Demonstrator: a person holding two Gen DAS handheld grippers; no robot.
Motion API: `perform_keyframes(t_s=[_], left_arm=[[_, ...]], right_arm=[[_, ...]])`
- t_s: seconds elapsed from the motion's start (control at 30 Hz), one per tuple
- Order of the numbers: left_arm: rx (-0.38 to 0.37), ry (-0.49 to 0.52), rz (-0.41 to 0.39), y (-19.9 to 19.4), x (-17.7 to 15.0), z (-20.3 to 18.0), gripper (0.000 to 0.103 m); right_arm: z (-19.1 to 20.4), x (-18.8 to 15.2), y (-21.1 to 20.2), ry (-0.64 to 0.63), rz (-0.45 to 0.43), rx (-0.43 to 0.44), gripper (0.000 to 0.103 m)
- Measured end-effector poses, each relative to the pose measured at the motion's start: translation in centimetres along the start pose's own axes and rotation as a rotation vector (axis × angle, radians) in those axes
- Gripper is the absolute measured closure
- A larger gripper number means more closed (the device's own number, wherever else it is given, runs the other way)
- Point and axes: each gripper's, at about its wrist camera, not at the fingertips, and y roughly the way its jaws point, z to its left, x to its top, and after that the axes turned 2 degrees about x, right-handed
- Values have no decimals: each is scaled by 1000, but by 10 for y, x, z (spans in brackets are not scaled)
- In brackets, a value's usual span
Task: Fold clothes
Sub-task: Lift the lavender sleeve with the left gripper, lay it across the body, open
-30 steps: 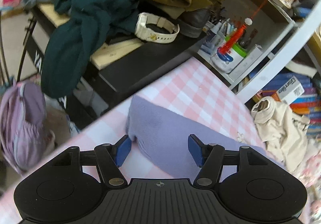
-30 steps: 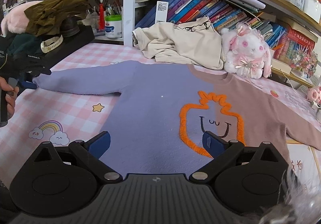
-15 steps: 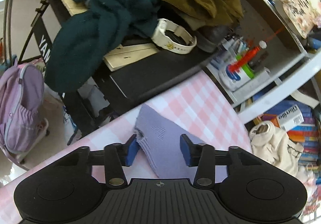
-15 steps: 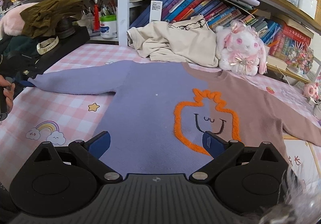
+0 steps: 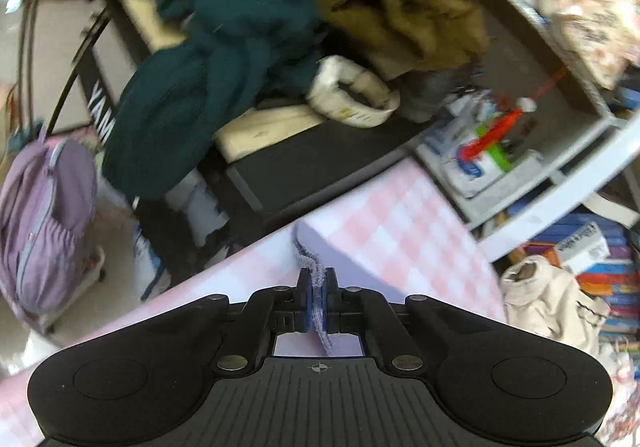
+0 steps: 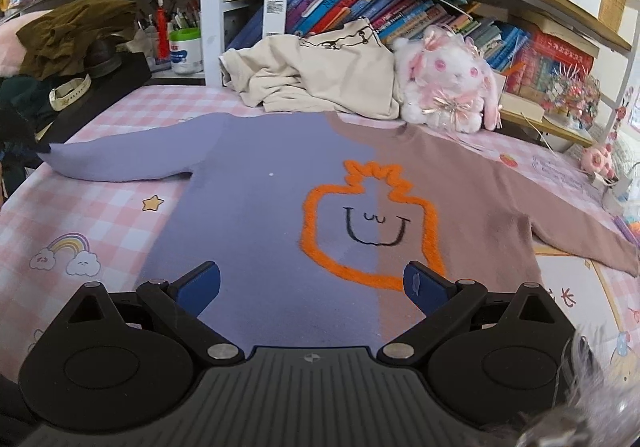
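Not much legible here tbh. In the left wrist view the black stand point(image 5: 100, 103) under the pile of clothes has white letters running down it, and I can make out "YAM" before the rest gets covered. In the right wrist view the pink checked tablecloth point(image 6: 568, 297) has a red Chinese character "长" printed near its right edge. The book spines point(image 6: 360, 7) on the shelf carry print, but it's too small to read.

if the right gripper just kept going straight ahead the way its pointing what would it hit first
Probably the sweater: the open right gripper points forward over its chest, at the orange outline face. Height above the fabric is unclear.
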Motion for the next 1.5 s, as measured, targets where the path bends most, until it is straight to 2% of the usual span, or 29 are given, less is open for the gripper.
perform_keyframes(t_s=[0.3, 0.43, 0.73, 0.97, 1.17, 1.33, 1.5], left_arm=[[-129, 180, -94, -48, -18, -83, 100], [-156, 254, -127, -67, -42, -133, 100], [-231, 428, -148, -93, -112, -248, 100], [-327, 488, -122, -95, -165, -322, 100], [-357, 563, -46, -76, -218, -368, 100], [-326, 636, 17, -56, -261, -385, 100], [-282, 689, 58, -38, -288, -387, 100]], right_arm=[[-43, -1, 8, 0, -1, 64, 4], [-74, -1, 13, -32, 10, 117, 4], [-155, -5, 17, -37, 37, 215, 4], [-200, -9, 17, -53, 40, 262, 4], [-229, -12, 19, -46, 43, 276, 4], [-246, -14, 19, -40, 52, 278, 4], [-255, -16, 19, -35, 59, 276, 4]])
